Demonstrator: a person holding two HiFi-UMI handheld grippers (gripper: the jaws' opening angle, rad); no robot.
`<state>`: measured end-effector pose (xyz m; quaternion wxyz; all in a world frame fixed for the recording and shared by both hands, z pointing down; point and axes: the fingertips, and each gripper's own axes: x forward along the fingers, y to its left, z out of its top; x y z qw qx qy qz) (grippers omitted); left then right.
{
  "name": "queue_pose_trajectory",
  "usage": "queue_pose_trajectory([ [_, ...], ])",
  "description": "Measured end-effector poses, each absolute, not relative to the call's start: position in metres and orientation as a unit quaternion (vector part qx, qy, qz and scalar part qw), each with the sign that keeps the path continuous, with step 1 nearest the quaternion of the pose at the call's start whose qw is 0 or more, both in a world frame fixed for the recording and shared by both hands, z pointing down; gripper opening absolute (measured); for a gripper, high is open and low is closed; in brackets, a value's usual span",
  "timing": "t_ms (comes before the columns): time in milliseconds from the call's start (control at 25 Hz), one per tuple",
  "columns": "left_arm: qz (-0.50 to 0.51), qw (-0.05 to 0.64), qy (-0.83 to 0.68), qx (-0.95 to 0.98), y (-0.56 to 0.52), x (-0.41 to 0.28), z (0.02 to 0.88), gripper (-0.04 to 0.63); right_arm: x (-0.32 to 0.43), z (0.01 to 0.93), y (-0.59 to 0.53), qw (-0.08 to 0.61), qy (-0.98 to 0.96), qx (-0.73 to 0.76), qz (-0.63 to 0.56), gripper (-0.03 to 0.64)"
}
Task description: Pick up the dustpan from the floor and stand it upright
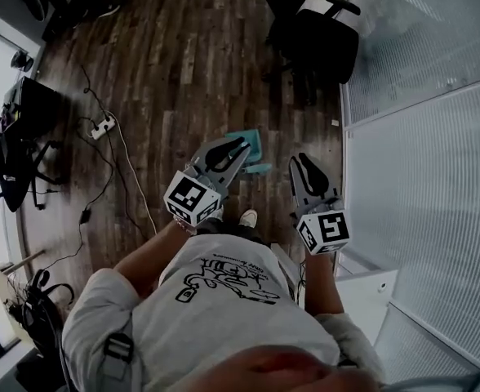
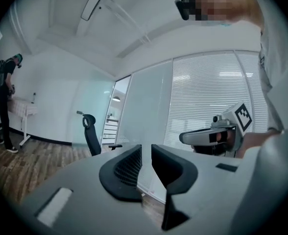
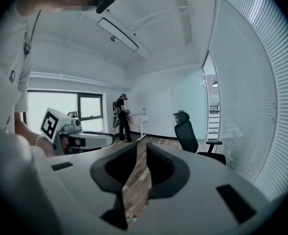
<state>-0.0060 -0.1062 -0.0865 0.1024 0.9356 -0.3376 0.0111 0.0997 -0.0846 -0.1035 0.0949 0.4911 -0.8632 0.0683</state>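
Dustpan on floor ahead, chair beyond — glass wall right

The left gripper covers most of the teal dustpan. Only one edge and a stub beside the jaws show, so I cannot tell whether it lies flat or stands. The black office chair is cut off by the head view's top edge. One shoe pokes out from under the wearer's body, the rest hidden. The far person across the room is too small to tell what their hands do.
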Motion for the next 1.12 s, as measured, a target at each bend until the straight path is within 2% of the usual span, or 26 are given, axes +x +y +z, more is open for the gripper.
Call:
queue_pose_trajectory([
  [640, -0.018, 0.077, -0.351, 0.933, -0.053, -0.02, -0.174, 0.034, 0.086, -0.193, -0.028, 0.067, -0.863, 0.499, 0.037, 0.031],
  [1120, -0.019, 0.073, -0.333, 0.94, -0.04, -0.018, -0.185, 0.034, 0.074, -0.213, -0.02, 0.064, -0.86, 0.507, 0.017, 0.023],
])
